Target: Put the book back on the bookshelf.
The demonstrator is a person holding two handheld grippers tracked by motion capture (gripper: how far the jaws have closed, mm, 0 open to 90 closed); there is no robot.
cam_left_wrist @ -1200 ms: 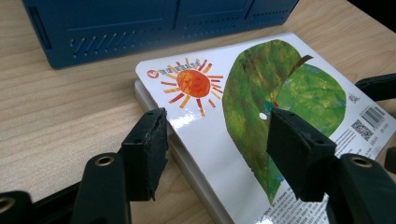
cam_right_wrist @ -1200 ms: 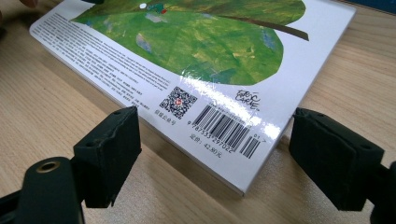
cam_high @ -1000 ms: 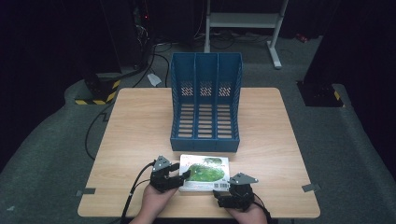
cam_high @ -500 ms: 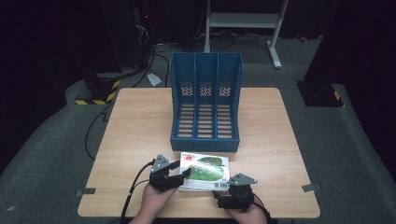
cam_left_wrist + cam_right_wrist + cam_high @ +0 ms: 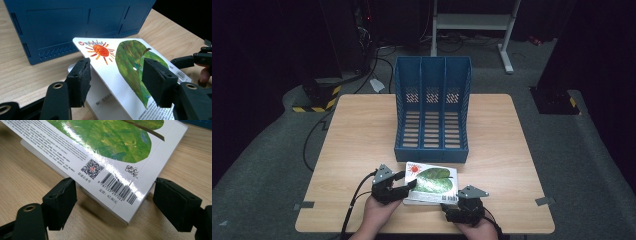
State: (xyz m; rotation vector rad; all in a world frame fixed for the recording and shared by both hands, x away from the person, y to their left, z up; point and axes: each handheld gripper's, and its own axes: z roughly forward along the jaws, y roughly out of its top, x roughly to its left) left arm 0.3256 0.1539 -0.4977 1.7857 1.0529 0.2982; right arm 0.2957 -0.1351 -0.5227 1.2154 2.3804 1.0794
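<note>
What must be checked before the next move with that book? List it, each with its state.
1. Left gripper straddles the book's raised cover, one jaw under, one over: ok.
2. Left pads pressing on the cover: not ok, gaps show.
3. Right gripper gripping the barcode corner: not ok; its jaws have just been closing, pads apart from the book.
4. Rack slots empty: ok.
5. Whether only the cover or the whole book is raised: cannot tell.
</note>
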